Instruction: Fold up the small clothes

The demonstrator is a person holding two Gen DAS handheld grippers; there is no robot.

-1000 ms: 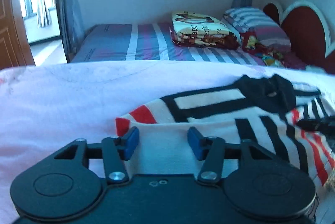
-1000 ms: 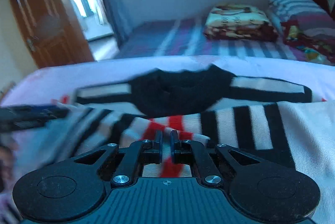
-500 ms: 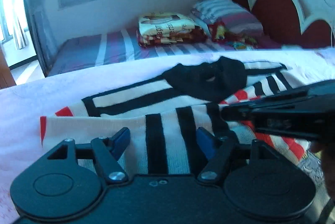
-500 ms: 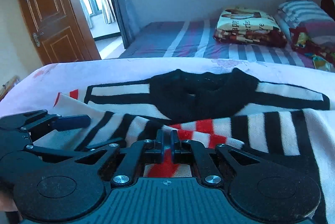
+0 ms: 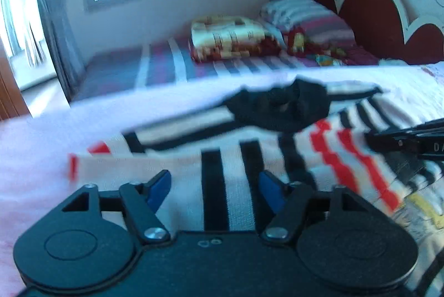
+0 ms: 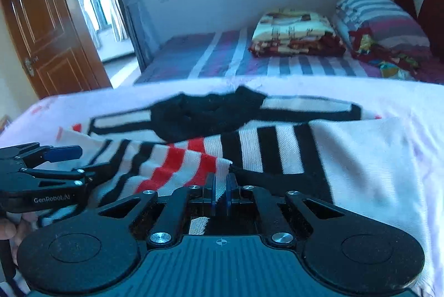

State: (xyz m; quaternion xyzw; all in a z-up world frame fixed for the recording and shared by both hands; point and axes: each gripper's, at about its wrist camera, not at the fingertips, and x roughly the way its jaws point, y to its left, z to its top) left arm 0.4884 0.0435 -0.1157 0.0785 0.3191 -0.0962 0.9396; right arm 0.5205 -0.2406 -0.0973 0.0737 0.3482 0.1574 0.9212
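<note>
Door (image 6: 52, 30) of brown wood stands at the far left of our right wrist view, beside a curtained opening. Nearer to us, at that view's left edge, we see the left gripper (image 6: 69, 159) reaching in from the side, tilted downward, one blue pad high and the dark finger below it, with a bit of the person's hand (image 6: 11, 225) under its body. In its own camera, the left gripper (image 5: 213, 186) has its jaws well apart and closing; the striped cloth runs beneath and between the blue pads (image 5: 159, 188), but we see no pad pressing on it.

The sweater (image 5: 236, 155), white with black and red stripes and a black collar, lies spread on the pink bed sheet (image 5: 41, 136), its collar toward the window side. One striped part is folded over the body, and a red-striped edge lifts toward the right gripper (image 6: 220, 193). That gripper points downward over the sweater (image 6: 277, 150), jaws nearly together and clamped on a thin fold of the white and red cloth. In the left wrist view it enters from the right edge as a dark shape (image 5: 410, 141) lying across the stripes.

Beyond, a second bed (image 6: 222, 61) with a striped cover carries a folded blanket (image 6: 297, 30) and a striped pillow (image 6: 380, 17), near the red headboard (image 5: 371, 17).
</note>
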